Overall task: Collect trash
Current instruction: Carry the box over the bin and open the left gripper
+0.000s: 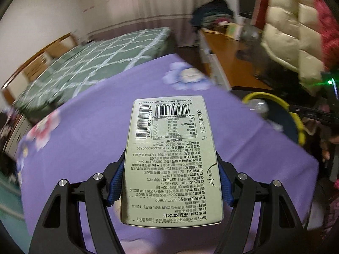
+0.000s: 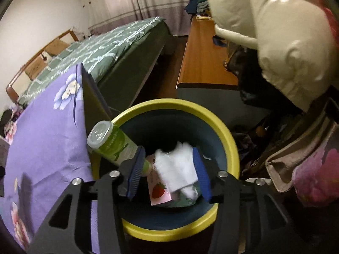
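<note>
Pale-green carton (image 1: 172,160) clamped in left gripper (image 1: 170,182) above purple cloth (image 1: 89,131); right gripper (image 2: 169,173) spread, empty, over bin (image 2: 229,139). Risk: green tube (image 2: 115,145) on rim may tip out

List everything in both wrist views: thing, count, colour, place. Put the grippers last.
Printed box: one, pale green, clamped in the left gripper above the purple cloth.
Bin: one, yellow rim, dark blue inside, beside the cloth's edge.
Tube can: one, green with a clear lid, leaning over the bin's rim.
Strawberry carton: one, pink, inside the bin.
Crumpled paper: white, inside the bin, on the carton.
Purple cloth: one, flowered.
Bed: one, green checked cover, beyond the cloth.
Wooden desk: one, orange-brown, behind the bin.
Puffy jacket: one, cream, upper right.
Left gripper: shut on the box.
Right gripper: open, over the bin.
</note>
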Tool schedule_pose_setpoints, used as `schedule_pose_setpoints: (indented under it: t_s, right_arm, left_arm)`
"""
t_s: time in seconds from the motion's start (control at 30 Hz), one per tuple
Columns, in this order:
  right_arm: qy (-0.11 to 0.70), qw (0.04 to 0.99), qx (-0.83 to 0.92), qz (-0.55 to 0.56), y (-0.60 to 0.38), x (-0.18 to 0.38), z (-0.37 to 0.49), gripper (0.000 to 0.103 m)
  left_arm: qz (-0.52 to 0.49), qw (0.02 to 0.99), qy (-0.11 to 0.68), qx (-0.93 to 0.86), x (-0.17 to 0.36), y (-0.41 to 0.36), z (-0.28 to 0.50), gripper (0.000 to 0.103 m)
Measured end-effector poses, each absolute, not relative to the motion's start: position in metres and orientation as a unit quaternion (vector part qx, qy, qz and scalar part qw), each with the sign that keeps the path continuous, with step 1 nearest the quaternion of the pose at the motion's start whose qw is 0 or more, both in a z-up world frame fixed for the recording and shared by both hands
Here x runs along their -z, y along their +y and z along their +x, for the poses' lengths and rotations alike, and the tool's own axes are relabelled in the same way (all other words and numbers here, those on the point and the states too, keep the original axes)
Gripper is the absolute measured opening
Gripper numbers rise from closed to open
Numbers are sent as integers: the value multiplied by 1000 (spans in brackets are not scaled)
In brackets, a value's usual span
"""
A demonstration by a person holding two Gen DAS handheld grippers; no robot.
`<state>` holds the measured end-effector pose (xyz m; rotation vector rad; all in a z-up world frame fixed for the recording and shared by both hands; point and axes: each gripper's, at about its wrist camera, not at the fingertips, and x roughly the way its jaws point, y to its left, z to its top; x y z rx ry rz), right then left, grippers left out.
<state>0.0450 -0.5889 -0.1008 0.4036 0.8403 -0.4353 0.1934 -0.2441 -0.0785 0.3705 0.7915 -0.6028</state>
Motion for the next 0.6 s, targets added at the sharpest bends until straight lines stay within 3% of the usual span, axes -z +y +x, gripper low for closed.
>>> schedule_pose_setpoints:
  t_s: [0.6]
  right_arm:
    - [328,885,286,162,-598,61,-62,52]
  left_arm:
    - [267,785,344,442,87,-466,122,71]
